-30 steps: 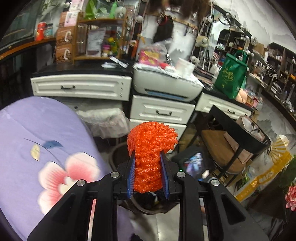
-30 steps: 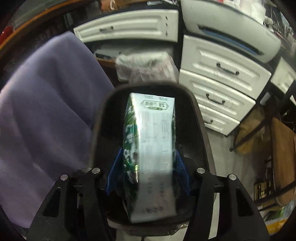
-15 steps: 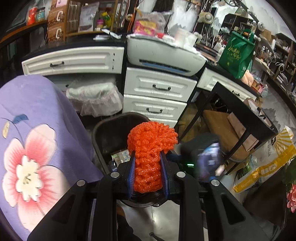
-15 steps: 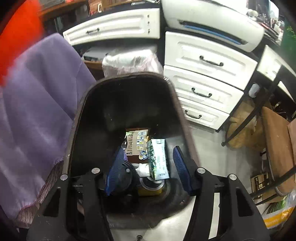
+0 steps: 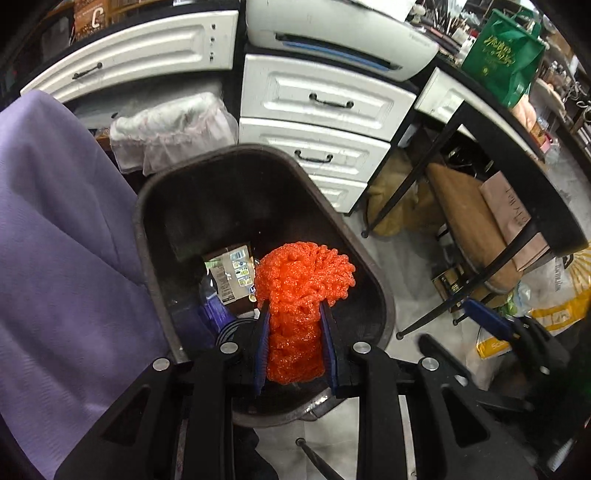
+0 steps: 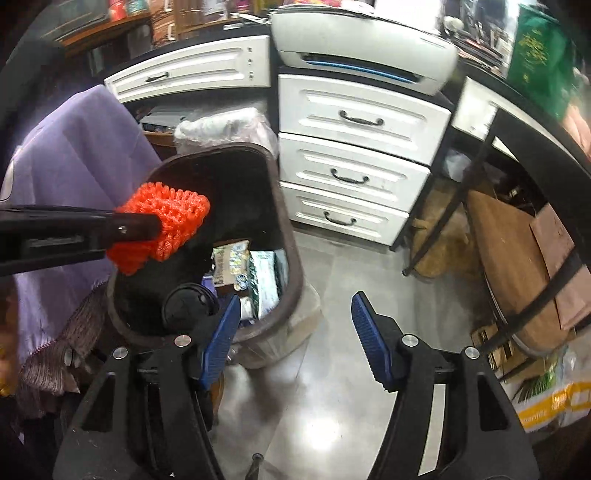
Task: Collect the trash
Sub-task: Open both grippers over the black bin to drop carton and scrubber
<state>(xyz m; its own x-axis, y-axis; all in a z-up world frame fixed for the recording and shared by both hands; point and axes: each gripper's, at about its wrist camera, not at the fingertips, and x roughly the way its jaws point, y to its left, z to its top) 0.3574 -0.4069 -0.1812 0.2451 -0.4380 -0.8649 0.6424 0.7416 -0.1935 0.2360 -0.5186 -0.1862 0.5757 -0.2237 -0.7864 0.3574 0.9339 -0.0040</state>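
My left gripper [image 5: 295, 325] is shut on an orange foam net [image 5: 301, 288] and holds it over the open black trash bin [image 5: 147, 206]. In the right wrist view the same net [image 6: 162, 225] hangs above the bin [image 6: 280, 206] from the left. Inside the bin lie a green and white carton [image 6: 264, 275], a brown packet [image 5: 229, 273] and a dark round lid [image 6: 188, 304]. My right gripper [image 6: 295, 336] is open and empty, to the right of the bin above the floor.
A purple cloth [image 5: 55, 240] covers a table left of the bin. White drawers [image 5: 325, 110] and a printer [image 5: 332, 33] stand behind it. A clear bag [image 5: 170, 129] sits at the back left. A black frame table [image 5: 491, 158], bags and boxes fill the right.
My right gripper opened and let the carton drop into the bin, then moved off to the right. My left gripper carried the orange net forward and down over the bin.
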